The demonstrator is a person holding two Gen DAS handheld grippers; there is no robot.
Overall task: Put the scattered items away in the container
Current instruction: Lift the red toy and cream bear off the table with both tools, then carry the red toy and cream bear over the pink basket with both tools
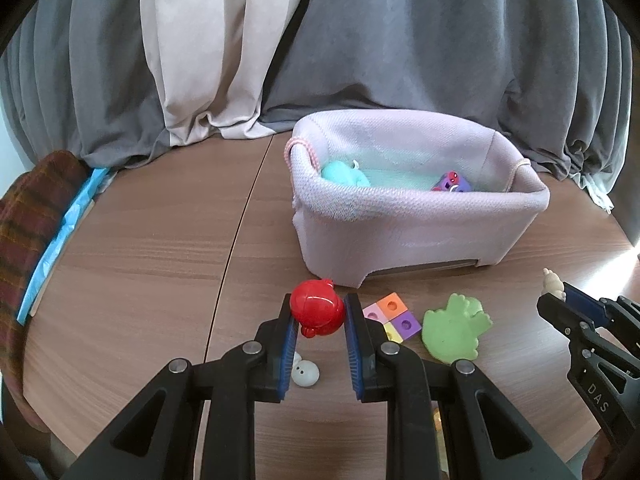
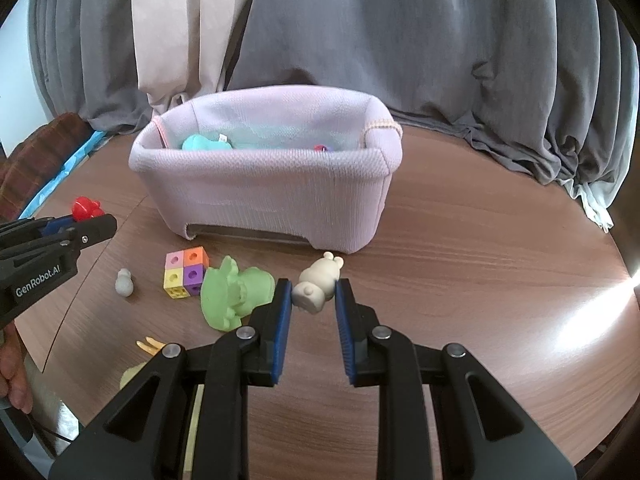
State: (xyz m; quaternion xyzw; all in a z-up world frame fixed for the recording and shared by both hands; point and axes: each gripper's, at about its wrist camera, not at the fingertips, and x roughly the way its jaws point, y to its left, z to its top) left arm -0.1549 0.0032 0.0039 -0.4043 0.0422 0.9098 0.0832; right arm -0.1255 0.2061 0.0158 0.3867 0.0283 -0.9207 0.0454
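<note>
- The left gripper (image 1: 318, 312) is clamped on a red toy (image 1: 317, 306); the right gripper (image 2: 313, 294) is clamped on a cream animal figure (image 2: 318, 282).
- Both toys hang above a round wooden table (image 2: 460, 280) backed by grey curtains (image 2: 400, 40).
- The lilac fabric basket (image 2: 280, 192) sits mid-table, long axis across the view.
- The cream figure's long axis slants toward the basket.
- A green toy (image 2: 236, 292) and a coloured cube block (image 2: 186, 266) lie before the basket.
</note>
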